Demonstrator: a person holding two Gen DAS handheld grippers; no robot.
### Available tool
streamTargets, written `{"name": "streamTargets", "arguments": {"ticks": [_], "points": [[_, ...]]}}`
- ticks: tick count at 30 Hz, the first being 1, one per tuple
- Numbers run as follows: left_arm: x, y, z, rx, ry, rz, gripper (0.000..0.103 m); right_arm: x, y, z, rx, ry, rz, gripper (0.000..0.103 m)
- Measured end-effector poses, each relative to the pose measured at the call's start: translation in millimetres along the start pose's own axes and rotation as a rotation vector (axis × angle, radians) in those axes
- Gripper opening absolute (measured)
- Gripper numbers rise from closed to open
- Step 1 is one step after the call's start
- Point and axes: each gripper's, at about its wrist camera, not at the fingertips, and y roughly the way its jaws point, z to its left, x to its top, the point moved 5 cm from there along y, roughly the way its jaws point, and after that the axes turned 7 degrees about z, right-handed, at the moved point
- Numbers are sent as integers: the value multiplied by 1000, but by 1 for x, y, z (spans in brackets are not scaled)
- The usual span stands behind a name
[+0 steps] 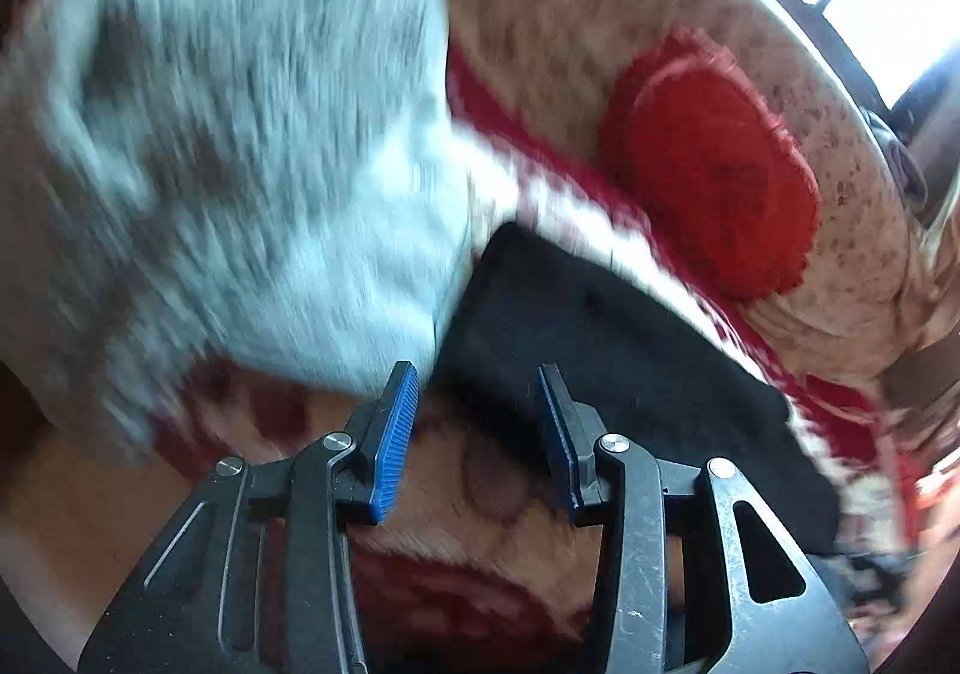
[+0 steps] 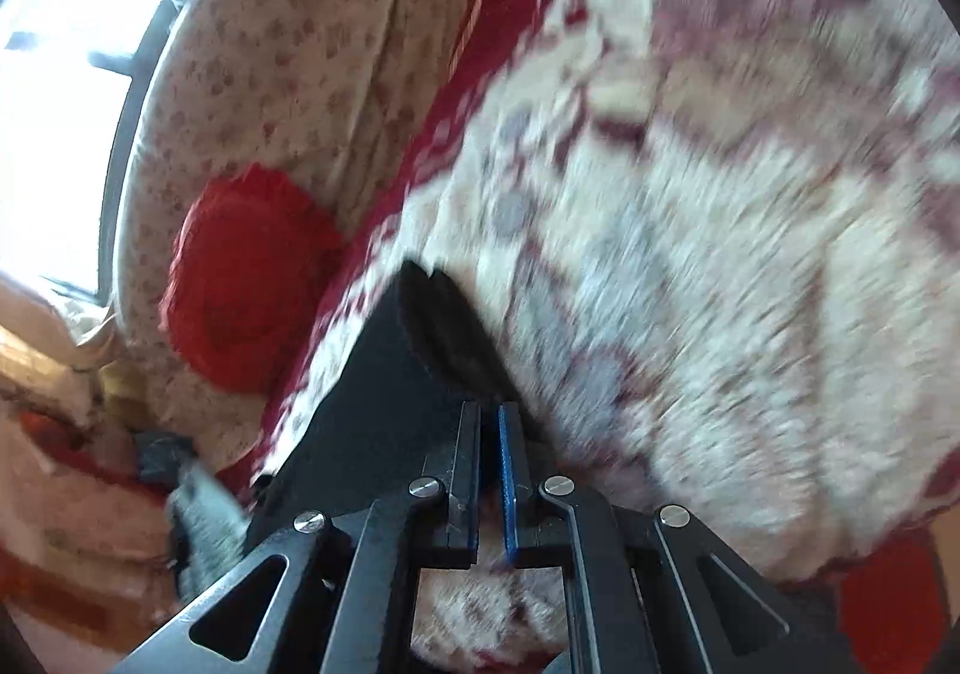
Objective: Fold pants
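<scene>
Left gripper (image 1: 477,398) fingers spread wide, nothing between them. Black pants (image 1: 612,350) lie folded just ahead, centre-right of frame, on the red-and-cream blanket (image 1: 480,494). Right gripper (image 2: 489,434) nearly clenched, pants (image 2: 384,404) at lower centre touching its tips; a grip on the fabric can't be confirmed. Red cushion (image 1: 714,158) upper right.

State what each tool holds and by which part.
The left tool is open and holds nothing. The right tool looks shut beside the black pants; whether it pinches their edge cannot be told.
</scene>
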Motion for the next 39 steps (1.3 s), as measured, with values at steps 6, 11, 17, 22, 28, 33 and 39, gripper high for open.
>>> {"name": "streamTargets", "arguments": {"ticks": [6,11,17,22,28,33,39], "points": [[-5,8,-62,-29,281,-61,39,-12,-30,64,-110,-352,-225,4],[-25,59,-52,46,282,58,38,-20,25,74,-279,-451,14,4],[-7,43,-65,33,316,3,39,-9,26,60,-373,-369,50,4],[28,47,-101,-11,357,-33,39,-30,24,156,-141,-664,-37,4],[21,110,-92,50,272,135,41,-113,99,274,105,-1143,279,4],[18,113,-88,37,278,117,41,-140,175,287,34,-1376,445,4],[15,111,-87,22,293,96,42,-128,190,272,-50,-1350,458,4]]}}
